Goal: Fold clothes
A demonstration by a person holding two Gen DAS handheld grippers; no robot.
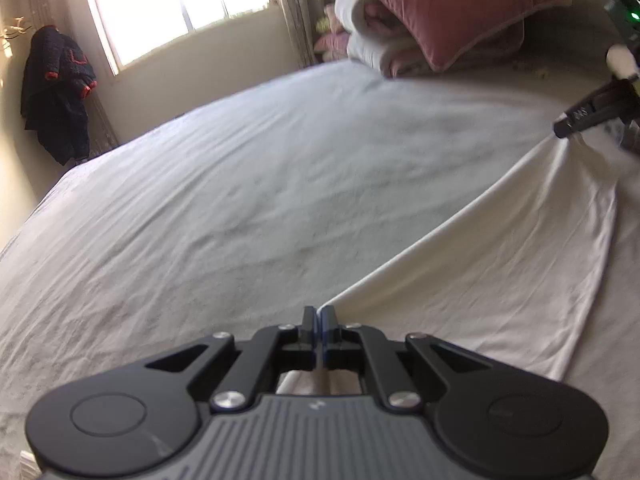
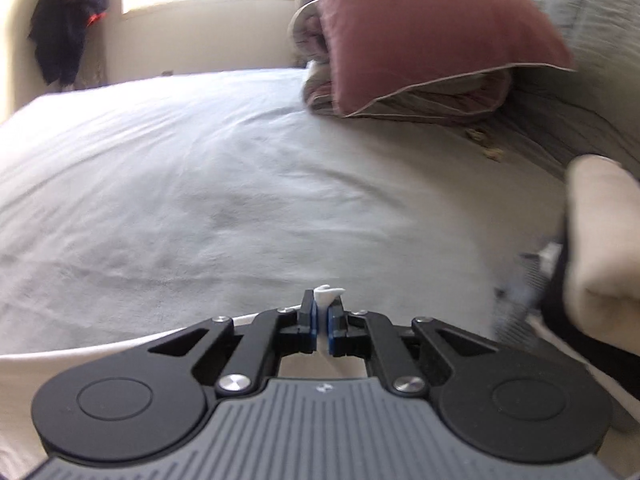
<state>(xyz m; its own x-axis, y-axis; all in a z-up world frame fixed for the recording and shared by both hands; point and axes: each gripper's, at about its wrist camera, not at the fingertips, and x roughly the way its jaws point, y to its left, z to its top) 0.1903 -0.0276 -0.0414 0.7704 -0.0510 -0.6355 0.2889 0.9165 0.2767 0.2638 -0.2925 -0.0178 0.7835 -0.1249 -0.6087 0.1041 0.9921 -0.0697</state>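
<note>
Both the left gripper (image 1: 319,316) and right gripper (image 2: 322,307) pinch their fingers onto a smooth cream cloth (image 1: 500,248). It stretches taut above the bed's (image 1: 240,184) soft, wrinkled white sheet.

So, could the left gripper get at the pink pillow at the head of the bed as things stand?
Probably not right away: the left gripper is shut on the white garment, and the pink pillow lies far across the bed sheet, though nothing blocks the way.

Little to read. Small white logo mark on grey ribbed body of left gripper (image 1: 319,334), same mark on right gripper (image 2: 322,322). Blurred white characters on right gripper's finger in left wrist view, unreadable.
</note>
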